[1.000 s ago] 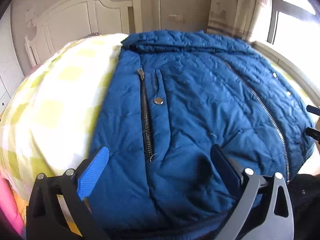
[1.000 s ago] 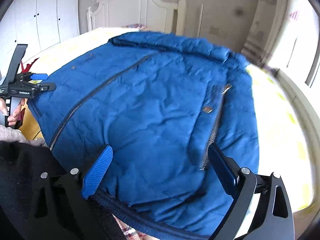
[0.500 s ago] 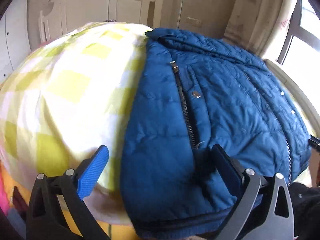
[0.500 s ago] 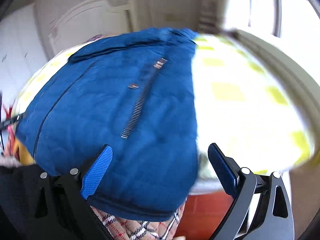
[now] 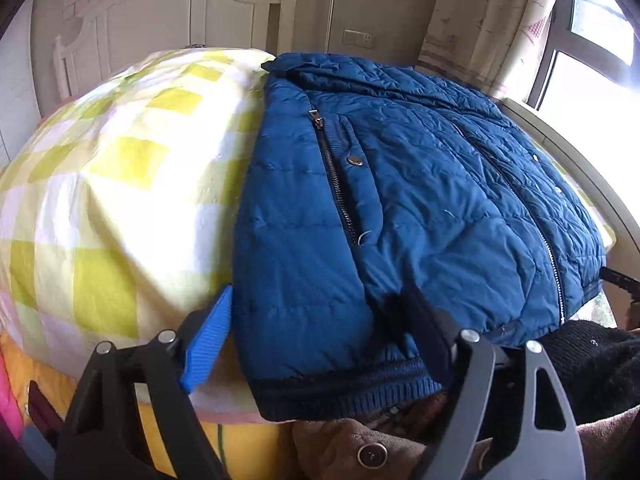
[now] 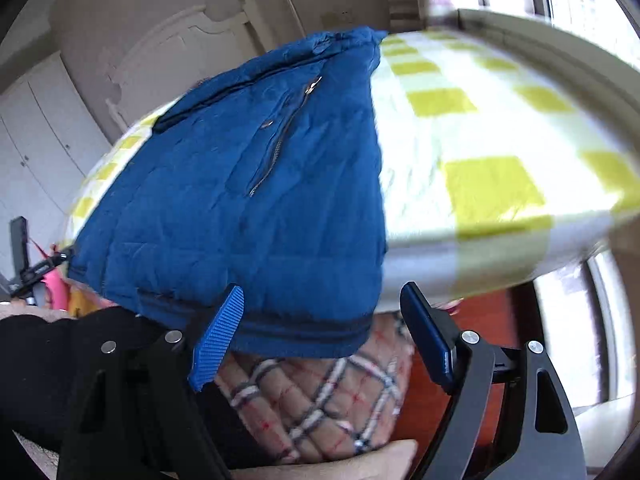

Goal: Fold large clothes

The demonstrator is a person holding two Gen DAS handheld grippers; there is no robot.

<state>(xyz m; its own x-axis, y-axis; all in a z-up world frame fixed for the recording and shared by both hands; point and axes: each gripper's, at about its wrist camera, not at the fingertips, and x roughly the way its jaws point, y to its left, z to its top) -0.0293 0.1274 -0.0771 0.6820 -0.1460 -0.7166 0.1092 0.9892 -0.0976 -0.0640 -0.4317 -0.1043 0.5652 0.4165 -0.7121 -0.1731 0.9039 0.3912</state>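
Jacket [image 5: 420,200] hem overhanging bed [image 5: 120,168] edge

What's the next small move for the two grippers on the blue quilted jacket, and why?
Probably finish closing on the hem. The blue quilted jacket lies zipped and flat on the yellow-checked bedsheet. The left gripper straddles one bottom corner at the ribbed hem, the right gripper the other. Both sets of jaws are closing, but the pads do not look clamped on the fabric yet.
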